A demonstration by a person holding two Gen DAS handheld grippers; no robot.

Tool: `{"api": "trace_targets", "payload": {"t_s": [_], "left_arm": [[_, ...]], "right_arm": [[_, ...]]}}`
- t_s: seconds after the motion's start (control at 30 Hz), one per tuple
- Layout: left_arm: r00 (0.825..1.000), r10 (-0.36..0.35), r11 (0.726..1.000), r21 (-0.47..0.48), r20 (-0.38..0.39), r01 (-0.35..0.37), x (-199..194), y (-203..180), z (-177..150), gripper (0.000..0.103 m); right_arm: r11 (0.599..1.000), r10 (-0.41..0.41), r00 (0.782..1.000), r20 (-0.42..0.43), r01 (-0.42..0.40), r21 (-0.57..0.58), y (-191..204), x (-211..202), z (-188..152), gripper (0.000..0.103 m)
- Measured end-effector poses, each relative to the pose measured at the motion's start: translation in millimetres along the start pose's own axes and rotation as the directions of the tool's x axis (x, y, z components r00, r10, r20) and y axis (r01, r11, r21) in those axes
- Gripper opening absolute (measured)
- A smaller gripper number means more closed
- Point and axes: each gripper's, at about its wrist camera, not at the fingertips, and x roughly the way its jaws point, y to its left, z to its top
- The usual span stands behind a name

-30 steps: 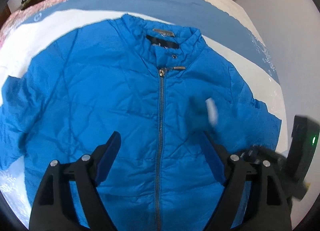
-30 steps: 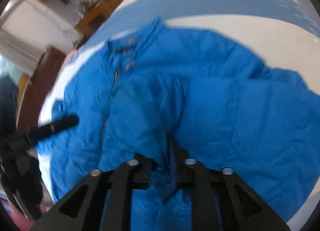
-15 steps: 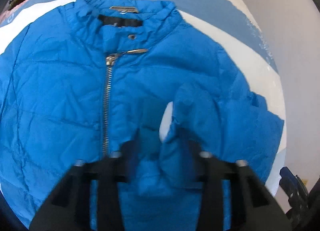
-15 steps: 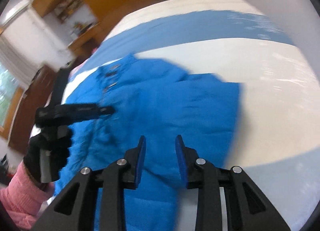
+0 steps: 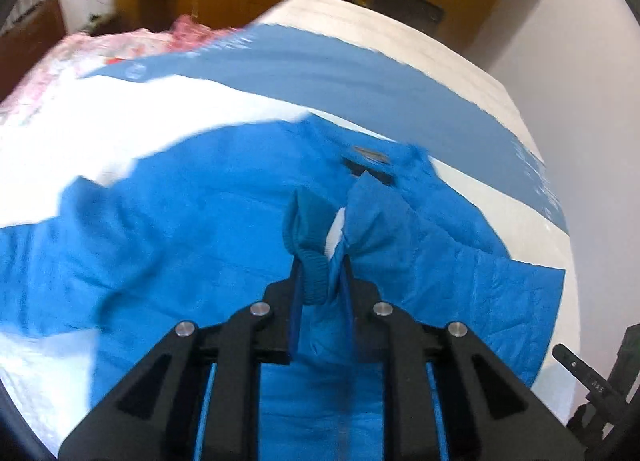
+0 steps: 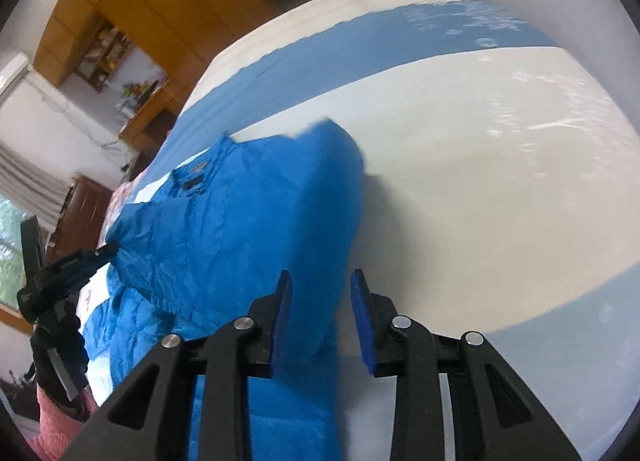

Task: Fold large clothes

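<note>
The blue jacket [image 5: 168, 245] lies spread on the bed [image 6: 480, 181], over its white and blue cover. The left tool [image 5: 322, 281] is closing narrow on the jacket's ribbed sleeve cuff [image 5: 312, 261], lifted above the jacket's front. The right tool [image 6: 320, 317] stands partly open at the jacket's side edge, pads clear of the cloth.

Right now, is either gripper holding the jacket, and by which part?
The left gripper is closing on the blue jacket, with the sleeve's ribbed cuff pinched between its pads. The right gripper is open above the jacket's edge, holding nothing.
</note>
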Motion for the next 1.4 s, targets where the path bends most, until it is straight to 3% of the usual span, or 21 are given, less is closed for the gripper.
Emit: {"api": "trace_targets", "payload": {"t_s": [0.17,0.3,0.37,0.5,0.6,0.73,0.8,0.93,1.03,1.2,1.27,1.4], "left_arm": [[0.997,0.078,0.995,-0.059,-0.025,-0.079,6,34,7,0.015],[0.986,0.138,0.989,-0.049,-0.089,-0.143,28,51,6,0.016],[0.972,0.192,0.979,-0.041,-0.137,-0.199,46,63,1,0.016],[0.967,0.191,0.977,-0.066,-0.171,-0.205,58,84,-11,0.019],[0.964,0.206,0.976,-0.04,-0.17,-0.216,57,83,-11,0.023],[0.961,0.211,0.973,-0.056,-0.177,-0.224,39,83,-3,0.03],[0.967,0.23,0.968,-0.077,-0.114,-0.239,16,81,4,0.038],[0.98,0.192,0.981,-0.032,-0.046,-0.193,-4,53,11,0.038],[0.983,0.156,0.988,0.033,-0.1,-0.153,17,26,13,0.039],[0.958,0.199,0.978,0.11,-0.208,-0.179,67,14,-2,0.04],[0.952,0.237,0.964,0.17,-0.196,-0.205,75,11,-7,0.042],[0.951,0.248,0.957,0.198,-0.183,-0.211,81,8,-10,0.043]], "right_arm": [[0.998,0.017,0.998,-0.061,-0.021,-0.06,29,36,9,0.031],[0.994,-0.059,0.99,-0.129,0.046,-0.096,39,69,9,0.031],[0.993,-0.087,0.984,-0.153,0.072,-0.098,37,81,7,0.029],[0.988,-0.118,0.975,-0.186,0.096,-0.124,38,100,-2,0.027],[0.976,-0.166,0.968,-0.188,0.134,-0.171,46,107,-4,0.027],[0.981,-0.142,0.97,-0.197,0.111,-0.159,50,94,6,0.03],[0.987,-0.091,0.982,-0.163,0.067,-0.146,55,77,14,0.03],[0.988,-0.068,0.987,-0.144,0.046,-0.15,65,71,25,0.03],[0.98,-0.136,0.976,-0.172,0.107,-0.167,71,89,28,0.03],[0.978,-0.176,0.958,-0.225,0.145,-0.147,63,115,19,0.03],[0.98,-0.171,0.957,-0.233,0.142,-0.14,59,120,15,0.029],[0.981,-0.173,0.958,-0.229,0.145,-0.131,56,130,12,0.029]]}}
